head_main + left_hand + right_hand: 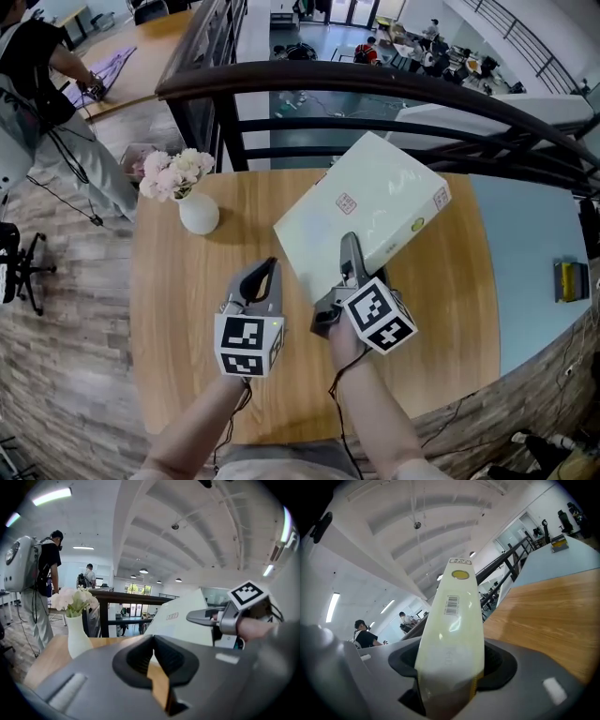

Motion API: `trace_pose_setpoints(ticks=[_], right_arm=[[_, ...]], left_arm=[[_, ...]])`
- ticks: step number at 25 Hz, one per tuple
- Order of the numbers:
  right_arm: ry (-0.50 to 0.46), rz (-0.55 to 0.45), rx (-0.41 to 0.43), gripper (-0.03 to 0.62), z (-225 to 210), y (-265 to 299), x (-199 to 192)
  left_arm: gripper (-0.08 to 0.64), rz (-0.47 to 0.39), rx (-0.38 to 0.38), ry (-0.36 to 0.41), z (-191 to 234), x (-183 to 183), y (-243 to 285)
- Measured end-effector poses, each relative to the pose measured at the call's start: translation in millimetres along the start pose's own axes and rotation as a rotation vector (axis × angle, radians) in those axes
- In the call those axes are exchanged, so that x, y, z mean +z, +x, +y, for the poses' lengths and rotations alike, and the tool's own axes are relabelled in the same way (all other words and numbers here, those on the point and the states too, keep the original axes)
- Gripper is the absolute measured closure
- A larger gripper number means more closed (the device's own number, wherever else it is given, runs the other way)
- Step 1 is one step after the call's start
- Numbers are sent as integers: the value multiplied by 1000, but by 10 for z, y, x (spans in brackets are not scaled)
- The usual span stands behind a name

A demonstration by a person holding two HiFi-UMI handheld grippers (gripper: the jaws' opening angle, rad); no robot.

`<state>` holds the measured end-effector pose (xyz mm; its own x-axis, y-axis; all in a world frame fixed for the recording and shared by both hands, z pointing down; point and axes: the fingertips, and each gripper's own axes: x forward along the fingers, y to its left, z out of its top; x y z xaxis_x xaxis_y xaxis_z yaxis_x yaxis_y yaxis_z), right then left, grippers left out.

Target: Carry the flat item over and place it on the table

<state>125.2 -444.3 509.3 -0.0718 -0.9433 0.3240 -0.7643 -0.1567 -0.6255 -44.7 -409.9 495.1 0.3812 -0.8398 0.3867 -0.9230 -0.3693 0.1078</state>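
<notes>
While the person is standing at the near edge of the wooden table [441,309], the right gripper [349,248] is clamping the near edge of a flat pale-green box [361,216], its jaws pressing on both faces of it. That box is being held at a tilt over the far right part of the table, with its far corner showing against the dark railing [375,84] beyond. From the right gripper's own view the box [452,634] is rising edge-on out of the jaws, a barcode label showing on the narrow side. To the left, the left gripper [265,275] is hovering over the middle of the table with its jaws closed together and nothing between them, just beside the right one but apart from the box. A white vase [198,213] of pale flowers [173,173] is standing on the far left of the table, well apart from both grippers.
</notes>
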Motion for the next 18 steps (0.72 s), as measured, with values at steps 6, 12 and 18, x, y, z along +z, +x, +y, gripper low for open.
trace_pose_setpoints(ticks=[6,12,18], right_arm=[[38,46,-51,284,-235,246,-223],[119,55,-44,284,-311,385,-278],[276,77,-66,279,-515,546,-481]], left_arm=[[558,59,7,-28,20,-304,231],[558,105,-2,-67,17,-553,359],[557,131,-9,-72,50,-743,539]])
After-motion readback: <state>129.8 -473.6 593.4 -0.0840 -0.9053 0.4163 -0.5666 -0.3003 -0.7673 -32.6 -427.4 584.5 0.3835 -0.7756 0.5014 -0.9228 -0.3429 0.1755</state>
